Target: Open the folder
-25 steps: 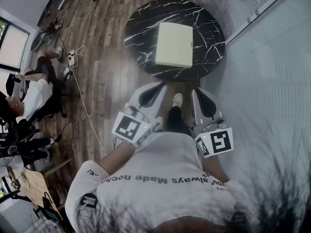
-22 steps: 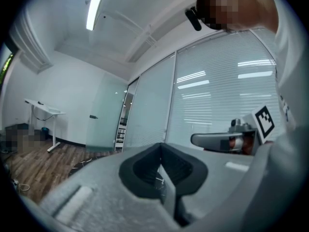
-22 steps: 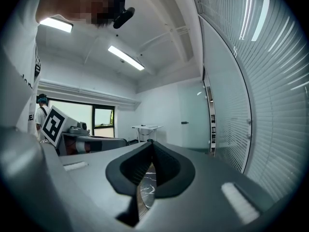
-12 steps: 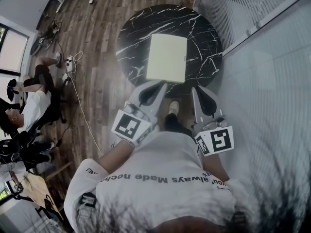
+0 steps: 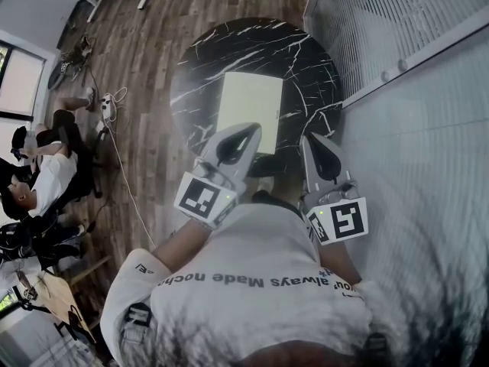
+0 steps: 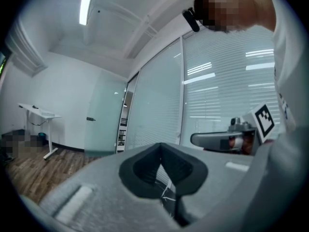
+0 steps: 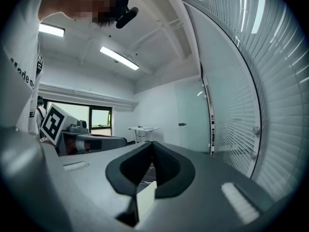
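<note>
The folder (image 5: pixel 250 112) lies closed and flat on the round black marbled table (image 5: pixel 206 60), roughly at its middle, with a long side running away from the person. Both tools are held level in front of the chest, near the table's close edge and above it, neither touching the folder. The left tool (image 5: pixel 253 129) has its jaws pressed together with nothing between them, and its own view (image 6: pixel 161 146) shows the tips meeting. The right tool (image 5: pixel 309 138) is likewise pressed together and empty (image 7: pixel 152 144). Through the opening behind its tips a bit of marble and a pale strip show, probably the folder beyond, not something pinched.

The folder looks thin and light, with a smooth pale cover that seems fairly stiff. On polished marble it will likely slide if pushed sideways, so one tool should press down on it to keep it in place. The other needs to spread its jaws, slip a tip under the free edge of the top cover and lift. Which long edge is the spine I cannot tell from here. Pinching only the top cover matters, or the whole folder comes up
</note>
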Available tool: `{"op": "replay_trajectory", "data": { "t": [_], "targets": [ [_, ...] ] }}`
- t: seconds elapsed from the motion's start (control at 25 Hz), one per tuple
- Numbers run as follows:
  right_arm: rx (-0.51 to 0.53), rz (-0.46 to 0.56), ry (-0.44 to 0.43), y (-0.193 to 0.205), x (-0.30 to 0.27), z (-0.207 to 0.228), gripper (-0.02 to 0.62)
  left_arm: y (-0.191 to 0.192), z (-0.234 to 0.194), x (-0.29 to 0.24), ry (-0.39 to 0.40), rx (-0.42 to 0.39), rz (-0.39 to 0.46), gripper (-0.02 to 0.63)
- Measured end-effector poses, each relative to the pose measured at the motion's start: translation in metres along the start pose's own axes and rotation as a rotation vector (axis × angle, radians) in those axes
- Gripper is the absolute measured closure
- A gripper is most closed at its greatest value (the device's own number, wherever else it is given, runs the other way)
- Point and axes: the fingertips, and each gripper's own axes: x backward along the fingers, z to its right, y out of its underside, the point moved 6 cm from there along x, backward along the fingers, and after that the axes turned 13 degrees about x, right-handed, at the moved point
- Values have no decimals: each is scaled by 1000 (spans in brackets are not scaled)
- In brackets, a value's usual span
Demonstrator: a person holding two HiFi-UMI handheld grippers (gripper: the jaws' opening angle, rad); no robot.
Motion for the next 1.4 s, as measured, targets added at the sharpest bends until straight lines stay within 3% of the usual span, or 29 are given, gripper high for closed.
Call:
{"op": "replay_trajectory", "data": {
  "t": [0.44, 0.88, 1.4],
  "targets": [
    [7, -15, -40, 4, -54, 20, 594, -9, -42, -23, -44, 3, 1, 603],
    [42, -16, 3, -14, -89, 7, 594, -36, -79, -23, 5, -6, 14, 603],
    [4, -125, 18, 39, -102, 15, 587, 9, -116, -41, -22, -44, -92, 603]
  ]
}}
